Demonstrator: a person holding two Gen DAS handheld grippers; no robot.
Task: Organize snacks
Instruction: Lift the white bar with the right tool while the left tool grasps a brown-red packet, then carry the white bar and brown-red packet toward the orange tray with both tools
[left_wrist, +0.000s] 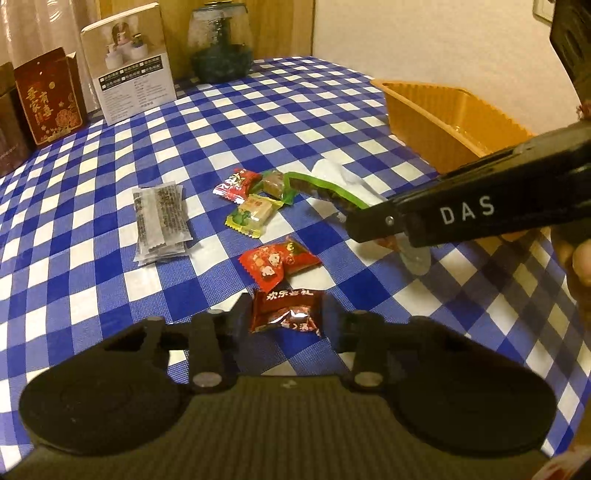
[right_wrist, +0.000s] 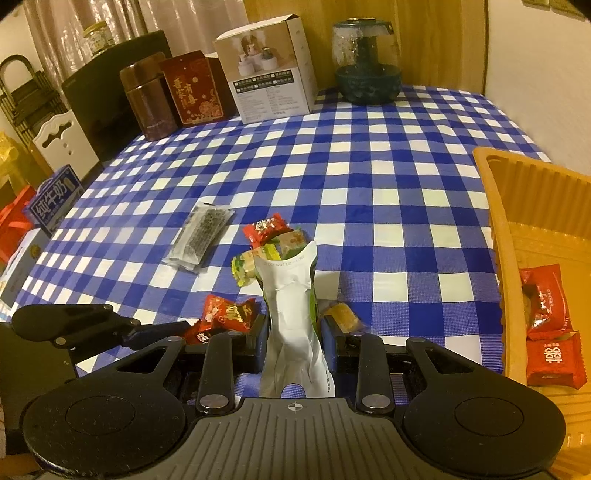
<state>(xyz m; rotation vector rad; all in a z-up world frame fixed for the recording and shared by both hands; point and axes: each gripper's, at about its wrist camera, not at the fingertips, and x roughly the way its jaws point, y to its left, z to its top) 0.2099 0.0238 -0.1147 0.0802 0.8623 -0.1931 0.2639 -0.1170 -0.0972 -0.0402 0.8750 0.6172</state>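
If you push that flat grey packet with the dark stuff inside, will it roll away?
Probably not. The grey packet lies flat on the checked cloth, so it would likely slide, not roll. Its thin, crinkled edges suggest it is light and would bend if lifted by one end. The film looks shiny, so maybe slippery.

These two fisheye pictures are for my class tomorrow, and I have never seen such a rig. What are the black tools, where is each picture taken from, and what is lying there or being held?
No robot here: a person holds a two-finger gripper in each hand, each with a camera looking along its fingers. The left gripper is closed on a dark red candy. The right gripper clamps a green and white packet. More sweets and a grey sachet stack lie on the checked cloth. The orange tray already holds red packets.
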